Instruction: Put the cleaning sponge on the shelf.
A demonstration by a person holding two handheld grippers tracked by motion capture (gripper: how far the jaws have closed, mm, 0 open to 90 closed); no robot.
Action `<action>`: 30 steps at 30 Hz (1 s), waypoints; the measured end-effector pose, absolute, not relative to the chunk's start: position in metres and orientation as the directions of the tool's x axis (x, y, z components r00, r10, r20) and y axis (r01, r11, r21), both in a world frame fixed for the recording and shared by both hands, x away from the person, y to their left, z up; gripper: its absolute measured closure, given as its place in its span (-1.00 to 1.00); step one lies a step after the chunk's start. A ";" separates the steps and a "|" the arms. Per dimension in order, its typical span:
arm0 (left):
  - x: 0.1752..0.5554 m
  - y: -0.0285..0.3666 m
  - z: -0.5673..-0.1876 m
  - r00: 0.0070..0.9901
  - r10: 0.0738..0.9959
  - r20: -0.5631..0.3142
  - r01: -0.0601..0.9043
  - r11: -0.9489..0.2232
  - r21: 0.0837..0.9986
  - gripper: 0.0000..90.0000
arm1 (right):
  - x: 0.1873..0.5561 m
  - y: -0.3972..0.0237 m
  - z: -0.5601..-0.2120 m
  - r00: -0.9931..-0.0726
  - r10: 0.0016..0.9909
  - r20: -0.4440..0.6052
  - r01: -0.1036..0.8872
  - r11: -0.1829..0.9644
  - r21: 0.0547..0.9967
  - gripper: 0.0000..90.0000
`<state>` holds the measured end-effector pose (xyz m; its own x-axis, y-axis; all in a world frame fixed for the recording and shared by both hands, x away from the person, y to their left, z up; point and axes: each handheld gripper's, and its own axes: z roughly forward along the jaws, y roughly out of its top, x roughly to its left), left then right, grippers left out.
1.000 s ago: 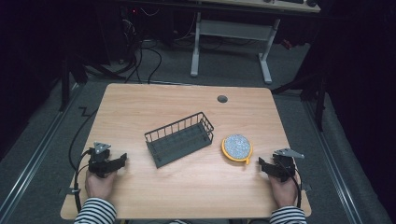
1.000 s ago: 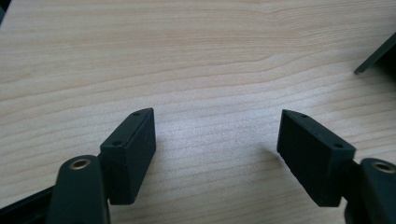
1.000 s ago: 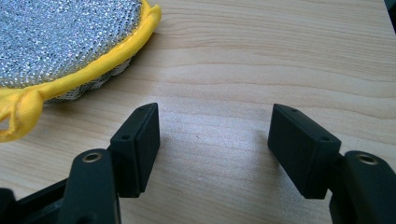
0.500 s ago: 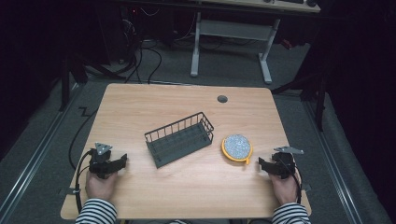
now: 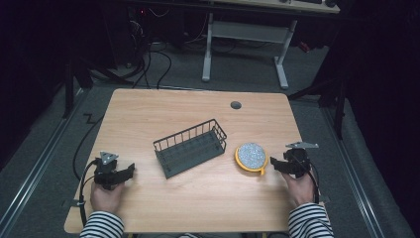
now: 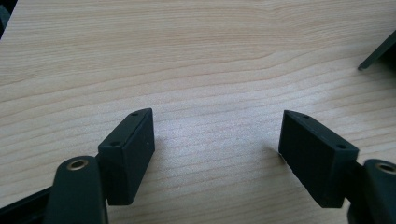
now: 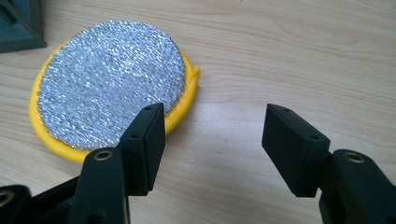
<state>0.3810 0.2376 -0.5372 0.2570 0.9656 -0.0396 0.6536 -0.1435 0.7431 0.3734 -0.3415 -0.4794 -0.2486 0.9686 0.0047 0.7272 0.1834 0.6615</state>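
Nearest, we hold the left gripper (image 5: 124, 171) at the table's (image 5: 198, 104) front left and the right gripper (image 5: 277, 166) at its front right, both with jaws spread wide and empty over bare wood. Just beside the right gripper we list a round scouring pad (image 5: 251, 156), silver mesh on a yellow rim, lying flat. Next, mid-table, a dark wire basket (image 5: 190, 147); farthest, a grey grommet (image 5: 236, 105).
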 end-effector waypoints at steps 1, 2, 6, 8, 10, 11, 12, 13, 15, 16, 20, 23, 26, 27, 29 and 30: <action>0.381 0.238 -0.537 0.257 0.966 -0.040 0.654 -0.143 0.743 -0.39 | 0.375 -0.340 -0.478 -0.251 0.968 0.004 0.728 0.186 0.660 -0.13; 0.381 0.238 -0.537 0.257 0.966 -0.039 0.653 -0.143 0.743 -0.39 | 0.377 -0.336 -0.476 -0.252 0.968 -0.005 0.726 0.192 0.660 -0.14; 0.381 0.238 -0.537 0.256 0.966 -0.040 0.653 -0.143 0.743 -0.39 | 0.383 -0.329 -0.473 -0.262 0.965 0.003 0.732 0.196 0.653 -0.19; 0.381 0.238 -0.537 0.257 0.966 -0.040 0.654 -0.143 0.743 -0.39 | 0.385 -0.327 -0.473 -0.264 0.965 0.003 0.736 0.200 0.647 -0.19; 0.381 0.238 -0.537 0.257 0.966 -0.041 0.654 -0.143 0.743 -0.39 | 0.390 -0.324 -0.473 -0.272 0.962 0.007 0.741 0.205 0.639 -0.20; 0.381 0.238 -0.537 0.257 0.966 -0.041 0.654 -0.142 0.743 -0.39 | 0.391 -0.323 -0.473 -0.274 0.962 0.011 0.743 0.204 0.638 -0.21; 0.381 0.238 -0.537 0.256 0.966 -0.041 0.654 -0.142 0.743 -0.39 | 0.395 -0.320 -0.474 -0.281 0.960 0.015 0.748 0.209 0.630 -0.21; 0.381 0.238 -0.537 0.256 0.966 -0.041 0.654 -0.142 0.743 -0.39 | 0.395 -0.320 -0.474 -0.281 0.960 0.015 0.748 0.209 0.630 -0.21; 0.381 0.238 -0.537 0.257 0.965 -0.044 0.653 -0.140 0.744 -0.39 | 0.398 -0.317 -0.475 -0.284 0.958 0.022 0.753 0.209 0.624 -0.22; 0.381 0.238 -0.537 0.257 0.965 -0.045 0.653 -0.139 0.744 -0.39 | 0.400 -0.316 -0.475 -0.285 0.958 0.036 0.757 0.202 0.622 -0.23; 0.381 0.238 -0.537 0.256 0.965 -0.046 0.653 -0.138 0.744 -0.38 | 0.408 -0.306 -0.477 -0.289 0.955 0.060 0.768 0.194 0.610 -0.26; 0.381 0.238 -0.537 0.256 0.965 -0.047 0.653 -0.137 0.745 -0.39 | 0.415 -0.302 -0.481 -0.276 0.959 0.063 0.788 0.189 0.585 -0.29; 0.381 0.238 -0.537 0.256 0.966 -0.047 0.653 -0.137 0.745 -0.39 | 0.418 -0.301 -0.482 -0.271 0.960 0.068 0.799 0.184 0.573 -0.30; 0.381 0.238 -0.537 0.256 0.966 -0.047 0.653 -0.137 0.745 -0.39 | 0.420 -0.300 -0.484 -0.266 0.961 0.072 0.805 0.181 0.566 -0.30; 0.381 0.238 -0.537 0.257 0.965 -0.047 0.654 -0.138 0.744 -0.39 | 0.424 -0.298 -0.489 -0.267 0.962 0.055 0.814 0.194 0.548 -0.32; 0.381 0.238 -0.537 0.257 0.965 -0.048 0.654 -0.138 0.744 -0.39 | 0.425 -0.297 -0.490 -0.269 0.962 0.055 0.817 0.197 0.542 -0.33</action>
<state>0.3809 0.2384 -0.5370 0.2571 0.9652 -0.0475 0.6540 -0.1376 0.7439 0.4249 -0.2970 -0.4900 -0.2689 0.9616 0.0554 0.8167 0.1971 0.5424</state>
